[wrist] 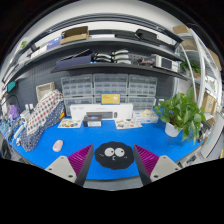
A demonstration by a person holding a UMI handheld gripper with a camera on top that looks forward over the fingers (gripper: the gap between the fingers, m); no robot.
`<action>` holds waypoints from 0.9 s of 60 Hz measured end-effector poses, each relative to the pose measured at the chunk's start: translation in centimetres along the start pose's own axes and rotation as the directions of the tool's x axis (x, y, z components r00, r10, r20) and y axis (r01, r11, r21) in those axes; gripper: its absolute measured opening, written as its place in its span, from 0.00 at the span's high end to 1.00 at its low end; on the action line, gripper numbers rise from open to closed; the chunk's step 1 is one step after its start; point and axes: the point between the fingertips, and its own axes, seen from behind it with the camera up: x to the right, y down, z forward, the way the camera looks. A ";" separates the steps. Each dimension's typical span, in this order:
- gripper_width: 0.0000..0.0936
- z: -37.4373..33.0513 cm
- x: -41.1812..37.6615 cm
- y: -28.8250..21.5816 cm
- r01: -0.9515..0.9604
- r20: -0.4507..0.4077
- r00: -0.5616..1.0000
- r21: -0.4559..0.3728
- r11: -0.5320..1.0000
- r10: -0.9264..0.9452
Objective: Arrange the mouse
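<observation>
A small light pink mouse [58, 145] lies on the blue table top [150, 136], to the left of and a little beyond my left finger. A round black mouse mat with cartoon eyes [111, 155] lies flat on the table between my fingers, with a gap on each side. My gripper [112, 158] is open and holds nothing. The magenta pads [80, 156] face the mat from either side.
A potted green plant [182, 112] stands at the right. Drawer cabinets [105, 90], boxes and small items [96, 118] line the back of the table. A checkered bundle [38, 122] stands at the left. Shelves [90, 45] run overhead.
</observation>
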 end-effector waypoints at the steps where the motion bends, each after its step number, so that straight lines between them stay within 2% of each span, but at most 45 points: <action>1: 0.15 0.0 0.0 0.2 0.003 0.001 1.000 -0.003 1.000 -0.003; 16: 0.15 2.4 -5.1 8.7 0.022 0.027 0.999 -0.081 0.996 -0.020; 32: 0.15 7.2 -16.8 17.9 0.064 0.151 0.988 -0.230 0.971 -0.029; 42: 0.15 11.4 -25.2 19.3 0.076 0.227 0.974 -0.271 0.960 -0.013; 54: 0.15 17.5 -32.1 17.9 0.098 0.242 0.970 -0.291 0.952 -0.025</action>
